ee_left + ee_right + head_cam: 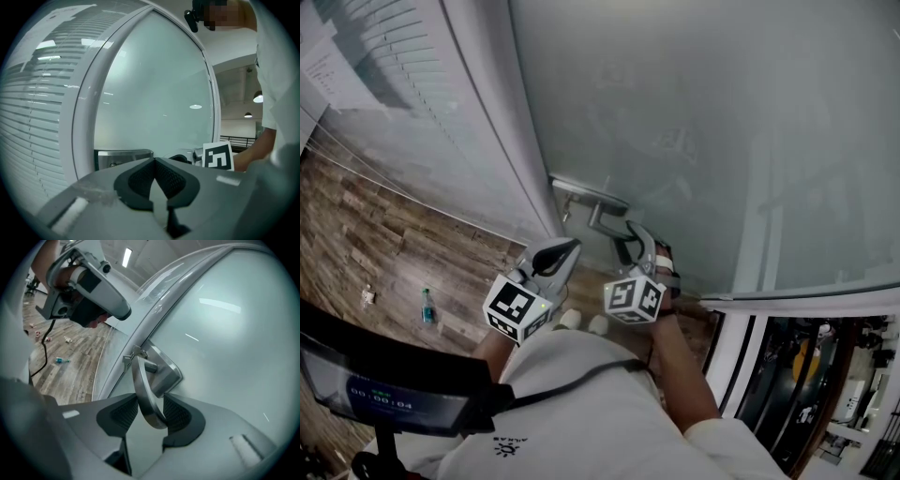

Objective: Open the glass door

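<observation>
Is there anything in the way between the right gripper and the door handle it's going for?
Nothing visible does. The handle sits right between the jaws of the right gripper, which touch it on both sides. The left gripper hangs shut off to the side, apart from the handle.

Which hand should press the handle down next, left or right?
Right. The right gripper already has the handle between its pads, seemingly gripped. The left gripper is shut and empty, off to the handle's side.
</observation>
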Tool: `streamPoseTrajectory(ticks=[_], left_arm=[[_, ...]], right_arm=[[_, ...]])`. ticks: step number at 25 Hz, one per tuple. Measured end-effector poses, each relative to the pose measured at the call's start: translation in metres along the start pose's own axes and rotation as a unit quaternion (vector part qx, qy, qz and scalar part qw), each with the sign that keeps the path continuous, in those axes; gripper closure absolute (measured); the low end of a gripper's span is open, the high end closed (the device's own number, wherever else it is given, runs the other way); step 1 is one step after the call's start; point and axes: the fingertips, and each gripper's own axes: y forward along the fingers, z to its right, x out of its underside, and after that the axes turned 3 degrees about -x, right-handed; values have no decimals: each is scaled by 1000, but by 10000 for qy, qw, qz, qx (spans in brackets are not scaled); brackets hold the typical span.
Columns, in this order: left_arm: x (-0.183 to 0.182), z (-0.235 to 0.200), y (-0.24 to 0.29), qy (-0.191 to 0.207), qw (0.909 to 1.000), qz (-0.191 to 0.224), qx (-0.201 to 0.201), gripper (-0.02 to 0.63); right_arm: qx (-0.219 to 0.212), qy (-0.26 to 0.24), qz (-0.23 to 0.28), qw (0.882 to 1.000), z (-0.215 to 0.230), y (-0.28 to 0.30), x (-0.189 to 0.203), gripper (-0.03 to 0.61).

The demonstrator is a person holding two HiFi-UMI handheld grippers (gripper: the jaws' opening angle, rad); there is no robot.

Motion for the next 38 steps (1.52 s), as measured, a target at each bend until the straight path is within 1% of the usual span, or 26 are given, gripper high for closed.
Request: streamPoseTrajectory(ticks=[3,6,8,12,15,17,21,25,29,34,38], left_arm=[[1,2,-2,-10,10000,-28,7,609],[4,2,-5,-32,10000,-66,-2,609],[5,3,-6,-36,10000,-83,9,609],[6,5,-5,3,9999,-94,63,609],[-2,7,-6,16,9999,-107,78,609],[-4,8,-6,24,9999,-108,66,609],[6,9,-4,37,9999,-130,12,609],[1,11,-3,80,9998,-160,-43,609],[1,15,2,152,9996,-170,-145,609],[1,23,7,159,9993,-186,-265,609],[1,31,10,179,9990,-258,-328,609]], right_arm=[[-9,314,68,9995,-1,1,1,406],[-198,898,148,9956,-6,8,5,407],[-285,1094,189,9934,-8,12,6,407],[-303,858,146,9957,-7,17,7,415],[-242,721,100,9971,-1,19,3,419],[-216,645,65,9977,2,22,4,423],[-247,392,12,9989,3,32,10,431],[-291,82,-37,9995,12,39,8,437],[-310,-304,-61,9990,22,46,10,439],[-326,-516,-77,9981,33,57,13,446],[-271,-895,-88,9956,47,62,10,446]])
